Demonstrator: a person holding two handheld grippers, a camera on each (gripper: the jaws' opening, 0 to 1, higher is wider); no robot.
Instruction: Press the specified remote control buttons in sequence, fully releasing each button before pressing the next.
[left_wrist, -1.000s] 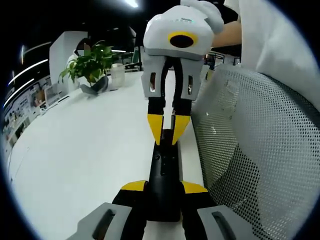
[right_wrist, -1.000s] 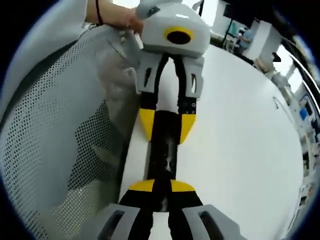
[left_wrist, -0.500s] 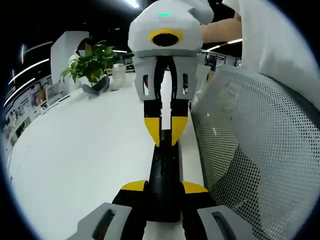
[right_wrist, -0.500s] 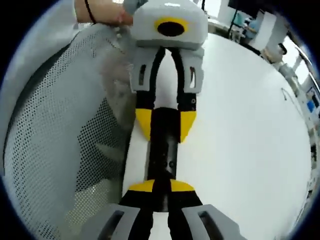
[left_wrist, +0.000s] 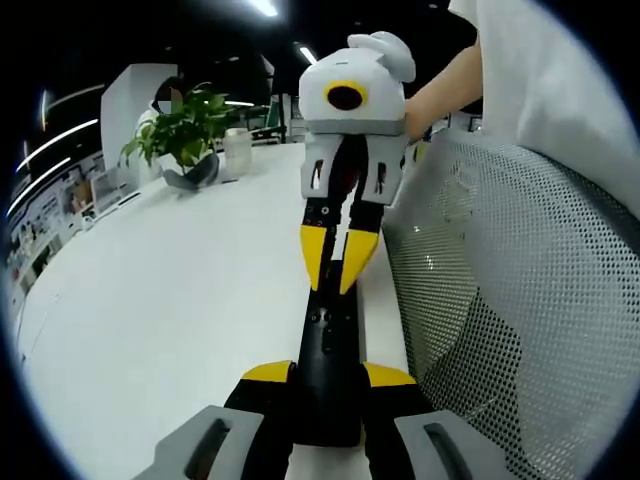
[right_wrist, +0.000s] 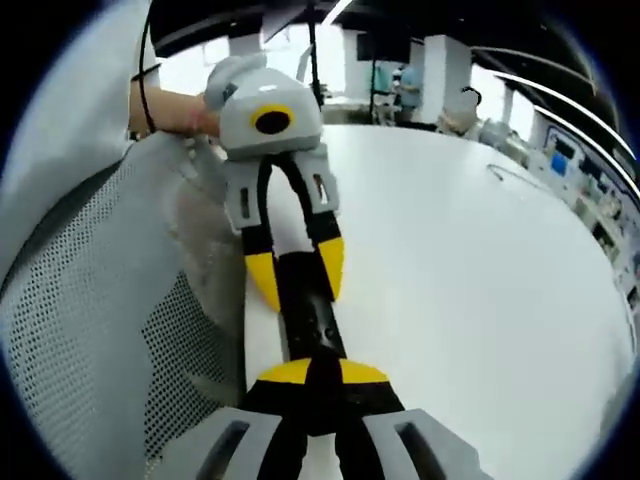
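Right gripper (left_wrist: 338, 272) has pulled back up off the remote (left_wrist: 328, 345), fingers nearly closed, gripping nothing. The slim black plastic remote lies lengthwise along the smooth white desk (left_wrist: 180, 300) edge, clamped by the left gripper (right_wrist: 296, 272), beside a mesh chair (left_wrist: 500, 280).

1x slim black plastic remote control (left_wrist: 326, 350). 2x white-and-black grippers w/ yellow tips: left gripper (left_wrist: 327, 375), right gripper (left_wrist: 338, 270). 1x white mesh-back office chair (left_wrist: 500, 300). 1x broad white table (left_wrist: 170, 300). 1x leafy green potted plant (left_wrist: 180, 130), 1x white cylindrical jar (left_wrist: 236, 152) beside it. 1x person's bare forearm (left_wrist: 445, 85), white sleeve.
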